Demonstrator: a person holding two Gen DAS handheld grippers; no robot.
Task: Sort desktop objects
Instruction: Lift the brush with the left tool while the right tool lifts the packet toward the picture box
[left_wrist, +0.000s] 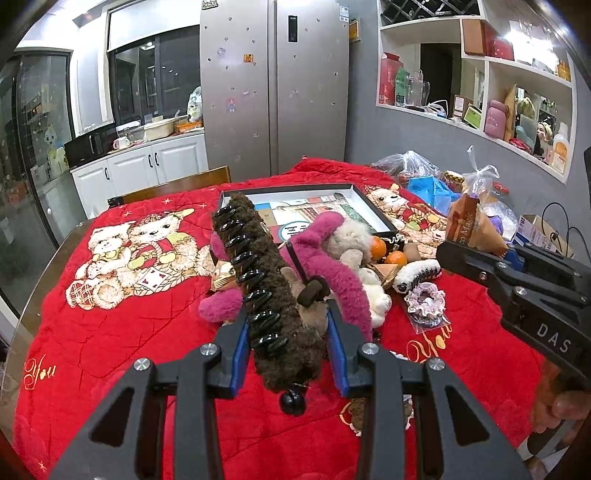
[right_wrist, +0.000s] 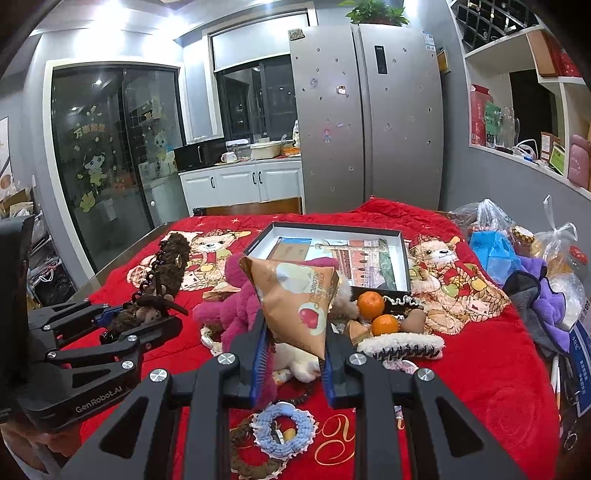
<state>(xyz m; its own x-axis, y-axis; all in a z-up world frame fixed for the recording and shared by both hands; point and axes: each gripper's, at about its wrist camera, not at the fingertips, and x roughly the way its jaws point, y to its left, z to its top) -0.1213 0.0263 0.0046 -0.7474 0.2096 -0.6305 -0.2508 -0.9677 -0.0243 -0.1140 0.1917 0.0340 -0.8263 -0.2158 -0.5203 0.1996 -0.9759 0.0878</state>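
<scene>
Left tongs (left_wrist: 286, 347) pinching brown clip (left_wrist: 273, 295), right tongs (right_wrist: 295, 354) pinching snack bag (right_wrist: 295, 299); carrying both gently toward box (right_wrist: 404, 254), keeping grips firm.

The left gripper (left_wrist: 288, 332) points forward and downward over the near part of the table, its blue-padded jaws clamped on a brown furry hair clip (left_wrist: 273, 295) that is raised off the cloth. The right gripper (right_wrist: 295, 354) is just beside it, tilted the same way, jaws pinched on a brown snack packet (right_wrist: 295, 295). A hand (left_wrist: 565, 410) grips its handle.
</scene>
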